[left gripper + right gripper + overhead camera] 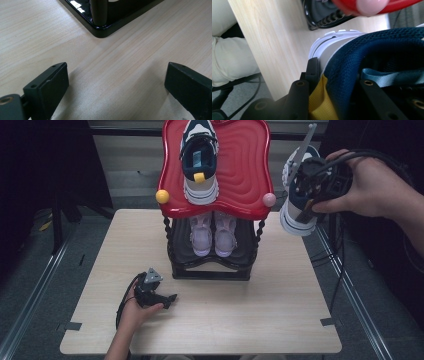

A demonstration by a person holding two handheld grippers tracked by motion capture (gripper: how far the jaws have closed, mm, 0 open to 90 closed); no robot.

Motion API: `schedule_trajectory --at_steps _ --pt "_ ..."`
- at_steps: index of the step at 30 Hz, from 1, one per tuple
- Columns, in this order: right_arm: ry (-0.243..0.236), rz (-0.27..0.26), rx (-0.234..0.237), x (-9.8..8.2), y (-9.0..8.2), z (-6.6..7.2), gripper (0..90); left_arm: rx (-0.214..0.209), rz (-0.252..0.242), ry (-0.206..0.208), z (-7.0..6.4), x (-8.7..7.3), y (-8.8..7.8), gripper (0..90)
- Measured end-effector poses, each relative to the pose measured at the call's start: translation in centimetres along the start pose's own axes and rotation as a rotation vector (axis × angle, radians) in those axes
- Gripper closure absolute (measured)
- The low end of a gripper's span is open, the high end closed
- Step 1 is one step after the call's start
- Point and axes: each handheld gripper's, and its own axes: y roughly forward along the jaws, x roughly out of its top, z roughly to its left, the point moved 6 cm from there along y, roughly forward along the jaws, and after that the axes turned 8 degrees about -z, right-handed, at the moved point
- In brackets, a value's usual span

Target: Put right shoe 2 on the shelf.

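On the pale wooden counter [100, 270] stands a two-tier shoe rack: a black lower shelf [210, 270] carrying a pair of lilac shoes [213, 236], and above it a red wavy tray [245, 170] where one navy-and-white sneaker [200, 165] already lies, heel toward the person, with free tray surface to its right. Its mate, the second sneaker [296, 202], hangs in the air just right of the tray, toe down and clear of the counter, held by the right hand-held gripper [312, 187]; in the right gripper view the jaws pinch the heel collar, one outside against the grey heel beside the yellow tab [318, 100], the other inside the navy lining. The left hand-held gripper [159, 297] rests on the counter near the rack's front left corner, its jaws wide apart with nothing but bare wood between them. By my reading the step in hand is carrying the second sneaker to join the first on the tray. The next move calls for swinging it leftward over the tray's raised rim and past the pink knob [269, 199], levelling the sole, lowering it beside its mate without nudging that shoe, then releasing.
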Motion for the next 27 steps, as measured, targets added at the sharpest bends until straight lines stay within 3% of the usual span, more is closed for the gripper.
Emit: schedule_trajectory --at_steps 11,20,27 --pt "-0.058 -0.018 -0.063 4.3 -2.5 -0.3 72.2 0.005 -0.005 0.001 0.0 0.0 0.0 5.0" --pt "-0.099 -0.036 -0.100 7.9 -2.3 -0.9 72.2 0.003 -0.004 0.001 0.0 0.0 0.0 5.0" --pt "-0.116 -0.043 -0.116 9.6 -1.2 -1.5 72.2 0.003 -0.004 0.001 0.0 0.0 0.0 5.0"
